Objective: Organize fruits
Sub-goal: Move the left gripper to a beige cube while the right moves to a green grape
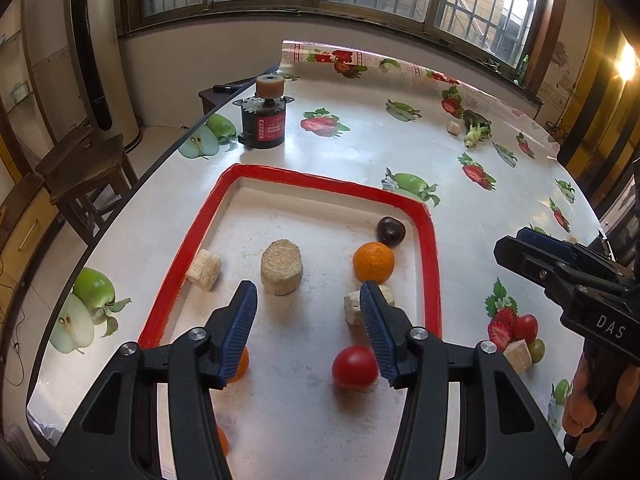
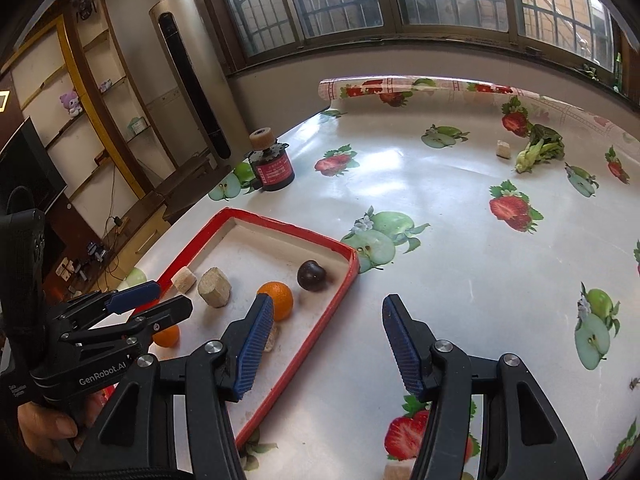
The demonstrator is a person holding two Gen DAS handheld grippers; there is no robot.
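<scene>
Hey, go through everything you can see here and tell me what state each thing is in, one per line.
left claw: open, empty, over the tray
right claw: open, empty, over the tray's right rim
red-rimmed tray: flat on the table, holding fruit and beige blocks
tomato: whole, in the tray
orange: whole, in the tray
dark plum: in the tray's far corner
leafy greens: loose on the table, outside the tray

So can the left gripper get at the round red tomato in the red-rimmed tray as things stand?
Probably yes. The left gripper is open and empty above the red-rimmed tray, with the round red tomato just below its right finger; nothing covers it, though a beige chunk sits close.
</scene>
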